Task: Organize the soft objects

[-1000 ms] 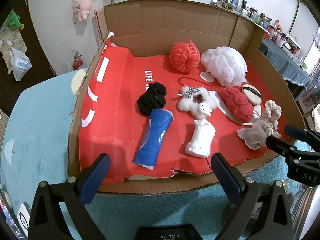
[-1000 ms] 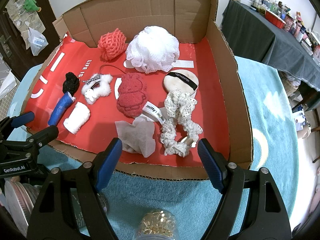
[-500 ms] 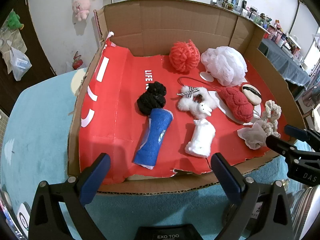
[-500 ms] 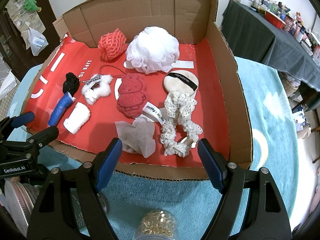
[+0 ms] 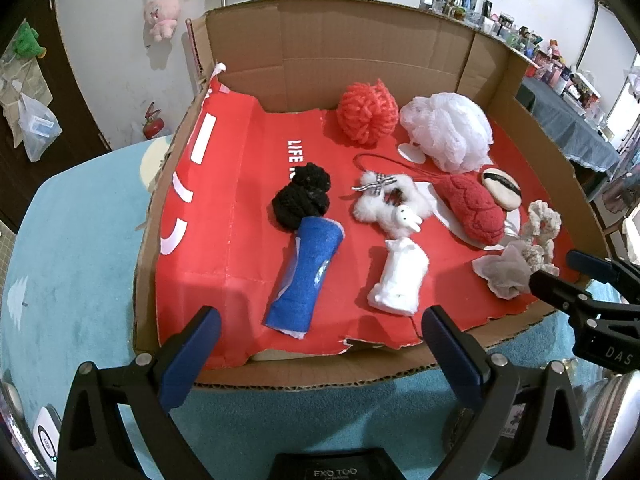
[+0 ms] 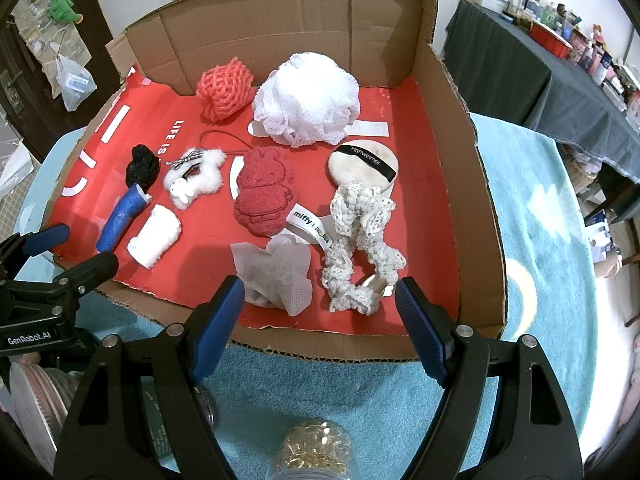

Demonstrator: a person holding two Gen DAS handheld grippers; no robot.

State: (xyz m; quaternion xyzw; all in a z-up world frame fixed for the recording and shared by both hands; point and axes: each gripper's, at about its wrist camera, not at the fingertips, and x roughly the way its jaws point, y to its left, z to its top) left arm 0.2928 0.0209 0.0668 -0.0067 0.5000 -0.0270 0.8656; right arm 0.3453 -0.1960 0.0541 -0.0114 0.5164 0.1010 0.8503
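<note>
My left gripper has its blue fingers wide apart with nothing between them, at the bottom of the left view, over the near edge of the cardboard box. My right gripper is also spread and holds nothing, low in the right view.

The red liner carries white letters "LIFE IS"; the rest is covered. The strap on the round beige puff reads, I think, "Hanweimei", and a white tag says "miffy".

Just above my right fingers lie a crumpled grey mesh cloth and a cream lace scrunchie. Above my left fingers lie a blue roll touching a black scrunchie, and a white roll. Farther up are a fluffy white rabbit charm, a red plush, an orange net ball and a white bath pouf.
</note>
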